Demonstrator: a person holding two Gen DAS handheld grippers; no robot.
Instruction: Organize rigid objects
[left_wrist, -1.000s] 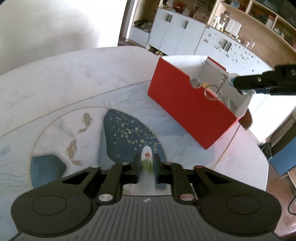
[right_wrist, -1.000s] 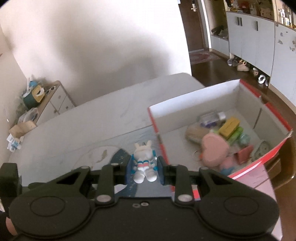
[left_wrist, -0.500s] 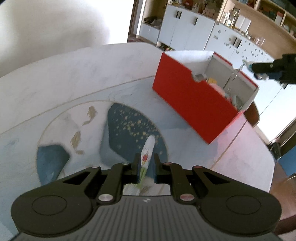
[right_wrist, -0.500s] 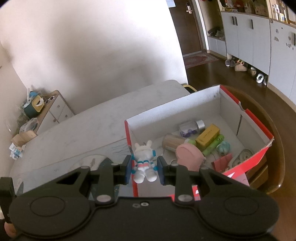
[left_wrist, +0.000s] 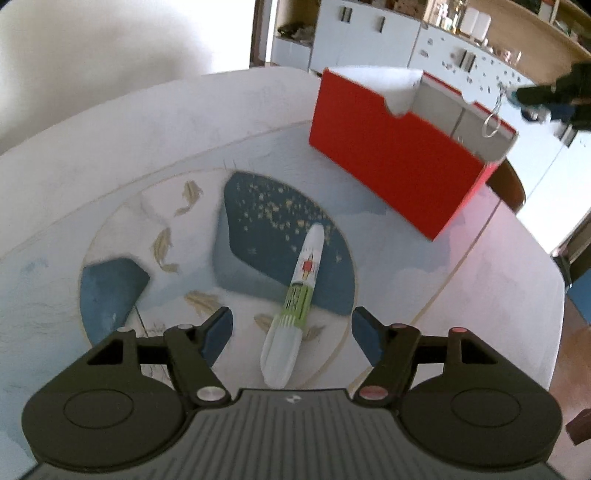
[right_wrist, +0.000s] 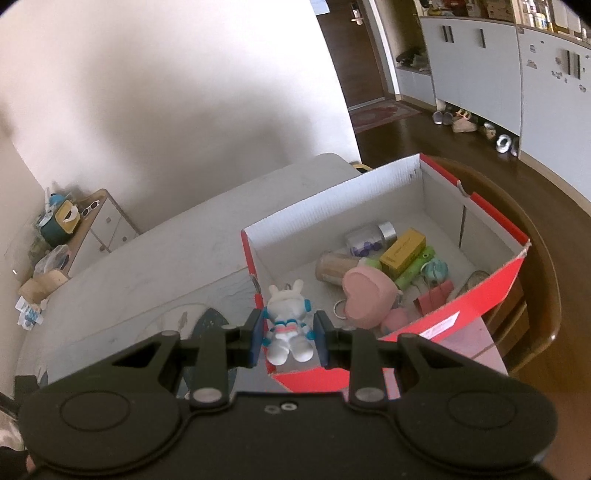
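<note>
Holding a small white rabbit figure by its sides, the right gripper hangs over the near corner of the red box; the blue pads press on the torso, probably because the rounded body offers no flatter grip. My guess: it goes into the box next.

Box: corrugated card, red outside, white inside, open top. Inside lie a pink heart-shaped case, a yellow carton, a small clear jar with a metal lid, and a green tube, all loosely heaped toward the far wall.

The left gripper is well away from the box, over the table. Its jaws are opening, and a pen-like tube lies flat on the table between them, touching neither pad. Tube: slim white plastic, green band, translucent cap toward the gripper, tip pointing toward the box. It looks set down for a better hold.

Table top: smooth, pale, printed with a blue patch and small fish.
</note>
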